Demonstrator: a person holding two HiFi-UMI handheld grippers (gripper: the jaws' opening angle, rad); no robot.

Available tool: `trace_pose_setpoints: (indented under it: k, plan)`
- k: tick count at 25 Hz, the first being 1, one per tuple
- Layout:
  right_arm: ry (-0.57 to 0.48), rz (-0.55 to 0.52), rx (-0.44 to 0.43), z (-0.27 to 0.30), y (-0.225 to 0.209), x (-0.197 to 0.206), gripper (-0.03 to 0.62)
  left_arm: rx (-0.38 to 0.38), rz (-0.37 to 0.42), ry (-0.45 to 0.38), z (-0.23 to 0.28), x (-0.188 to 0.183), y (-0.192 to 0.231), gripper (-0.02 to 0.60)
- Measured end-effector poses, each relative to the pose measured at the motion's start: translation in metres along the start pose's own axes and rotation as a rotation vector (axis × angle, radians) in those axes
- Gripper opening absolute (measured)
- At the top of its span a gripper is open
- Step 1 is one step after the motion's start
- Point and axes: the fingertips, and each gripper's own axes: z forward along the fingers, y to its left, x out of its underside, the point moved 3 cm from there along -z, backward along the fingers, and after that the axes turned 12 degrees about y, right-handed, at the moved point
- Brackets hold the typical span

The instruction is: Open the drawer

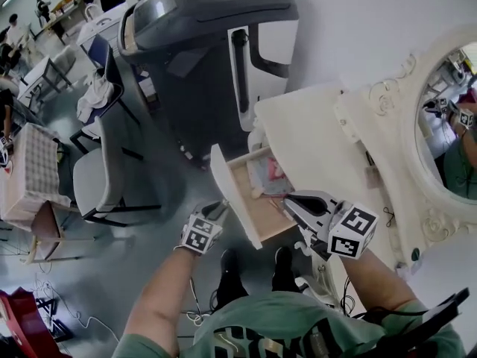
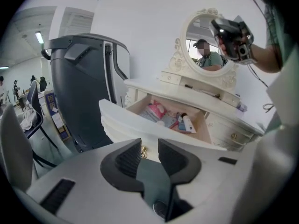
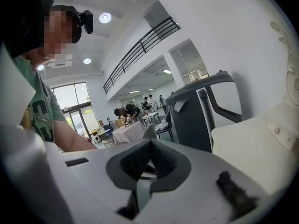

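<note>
1. drawer (image 1: 257, 203) already pulled well out of the white vanity counter (image 1: 313, 140), front panel toward the person; back end tucked under the counter top, so hidden.
2. left gripper (image 2: 149, 146) right at the drawer front, jaws apart, clamped on nothing. small gold knob (image 2: 144, 150) peeking through the gap, mostly covered, so can't tell if touching.
3. right gripper (image 3: 149, 146) up over the drawer's right side, jaws together at the tips, empty. no drawer at all in its own view.
4. inside the drawer: pink packet (image 2: 156, 110), white tube (image 2: 188, 122), rest too jumbled to name.
5. mirror (image 1: 447, 118) cut off by the head view's right edge; big grey machine (image 1: 201, 21) cropped at the top.
</note>
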Motion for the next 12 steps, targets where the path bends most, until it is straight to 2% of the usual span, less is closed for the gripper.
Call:
trace_pose_setpoints:
  k: [6, 12]
  plan:
    - [-0.008, 0.002, 0.106, -0.025, -0.013, -0.018, 0.006, 0.076, -0.021, -0.159, -0.075, -0.029, -0.012, 0.115]
    - [-0.075, 0.041, 0.232, -0.053, -0.012, -0.041, 0.006, 0.174, 0.061, -0.274, -0.139, -0.072, -0.025, 0.115]
